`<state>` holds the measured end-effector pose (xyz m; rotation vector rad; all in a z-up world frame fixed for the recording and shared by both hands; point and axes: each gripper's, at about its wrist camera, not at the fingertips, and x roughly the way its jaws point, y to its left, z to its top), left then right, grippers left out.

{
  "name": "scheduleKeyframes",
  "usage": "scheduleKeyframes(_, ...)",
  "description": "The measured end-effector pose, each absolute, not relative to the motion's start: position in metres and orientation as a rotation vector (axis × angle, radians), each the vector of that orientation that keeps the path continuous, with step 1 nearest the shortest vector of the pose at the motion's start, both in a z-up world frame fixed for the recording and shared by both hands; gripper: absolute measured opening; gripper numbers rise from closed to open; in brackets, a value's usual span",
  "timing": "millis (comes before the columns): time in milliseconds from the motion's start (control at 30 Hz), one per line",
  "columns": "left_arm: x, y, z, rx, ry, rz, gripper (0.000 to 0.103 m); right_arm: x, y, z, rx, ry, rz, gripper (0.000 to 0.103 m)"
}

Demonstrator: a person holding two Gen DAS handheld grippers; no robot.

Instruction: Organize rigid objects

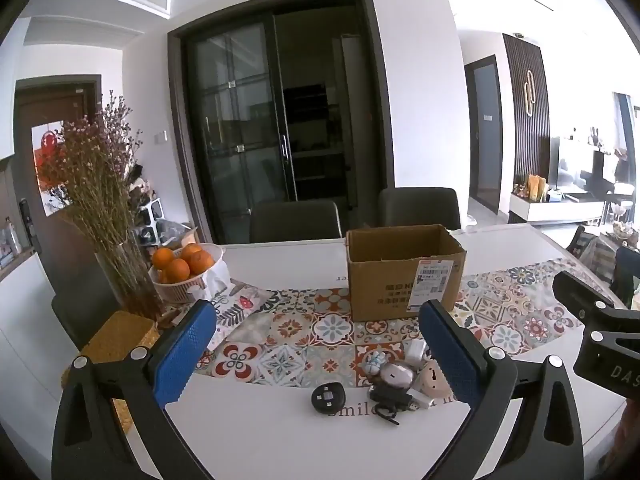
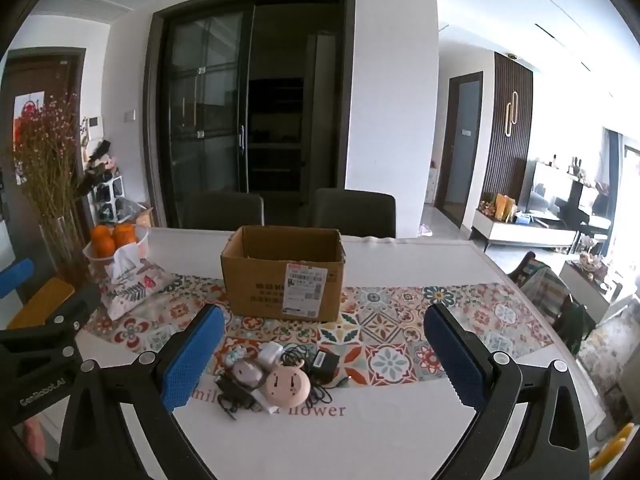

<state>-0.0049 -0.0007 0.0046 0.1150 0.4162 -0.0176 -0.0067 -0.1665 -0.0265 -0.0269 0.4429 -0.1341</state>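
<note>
On the far left a clear glass vase of dried pink flowers point(image 1: 104, 200) stands beside one white basket point(image 1: 188, 280) holding four oranges that I can count, with a woven yellow mat point(image 1: 116, 336) nearer. A floral fabric tissue pouch point(image 2: 136, 288) lies against the basket. One open brown cardboard box point(image 1: 400, 276) with a white shipping label sits far of centre on the patterned tile runner point(image 1: 300, 340), and two dark chairs point(image 2: 224, 210) stand behind the white table point(image 2: 320, 440).

The task's things form one small heap near the table's front edge, near of the box: a round black device point(image 1: 328, 397), a pale pink round case point(image 2: 287, 387), a grey oval case point(image 2: 246, 372), a white plug adapter point(image 2: 269, 351), a black power brick point(image 2: 326, 364) and tangled black cables point(image 2: 236, 396).

The left gripper point(image 1: 318, 354) hangs released, blue pads wide apart, grasping nothing; the right gripper point(image 2: 324, 358) is equally released and empty above the heap.

Only the left wrist view shows the round black device, set slightly left of the heap; only the right wrist view shows the power brick clearly.
</note>
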Motion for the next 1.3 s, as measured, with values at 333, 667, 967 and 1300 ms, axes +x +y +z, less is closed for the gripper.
scheduleKeyframes(333, -0.0044, -0.0022, 0.0032, 0.107, 0.416, -0.028, 0.103, -0.0089, -0.1673, -0.0207, -0.027, 0.433, -0.134, 0.101)
scheduleKeyframes(667, -0.0042, -0.0043, 0.0043, 0.113, 0.417, -0.026, 0.103, -0.0088, -0.1673, -0.0207, -0.026, 0.432, -0.132, 0.101)
scheduleKeyframes(967, -0.0027, -0.0059, 0.0045, 0.117, 0.418, -0.026, 0.103, -0.0084, -0.1675, -0.0202, -0.027, 0.432, -0.132, 0.101)
scheduleKeyframes(1300, -0.0028, -0.0069, 0.0042, 0.116, 0.418, -0.026, 0.103, -0.0083, -0.1685, -0.0197, -0.025, 0.433, -0.132, 0.101)
